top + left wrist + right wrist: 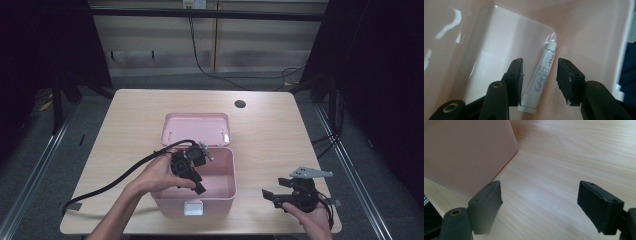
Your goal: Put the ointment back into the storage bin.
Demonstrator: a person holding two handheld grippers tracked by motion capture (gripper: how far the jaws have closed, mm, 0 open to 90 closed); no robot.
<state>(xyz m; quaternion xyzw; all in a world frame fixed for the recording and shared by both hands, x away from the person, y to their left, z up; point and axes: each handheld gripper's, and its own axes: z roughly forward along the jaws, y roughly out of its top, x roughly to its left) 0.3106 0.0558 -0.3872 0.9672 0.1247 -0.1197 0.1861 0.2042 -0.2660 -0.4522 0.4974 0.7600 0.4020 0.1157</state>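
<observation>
A: Left gripper (539,82), seen along its own black jaws: how do they stand?

B: Parted, pointing down into the pink box (227,192). A white tube (539,79) lies between them on the box floor; neither pad presses on it, and a gap shows on each side.

A: Orientation of the tube?

B: Flat on the bottom, cap toward the rounded far corner, crimped end toward the camera, printed side up.

A: And from the high view?

B: The left gripper (196,181) hangs over the open box, its cable trailing off to the left across the table (130,115). The box lid (196,128) is swung back, lying open behind the box.

A: Right gripper (539,205)?

B: Jaws wide apart, nothing between them, above bare wood just beside the box's outer wall. In the high view the right gripper (272,196) sits near the table's front right edge, well apart from the left one.
</observation>
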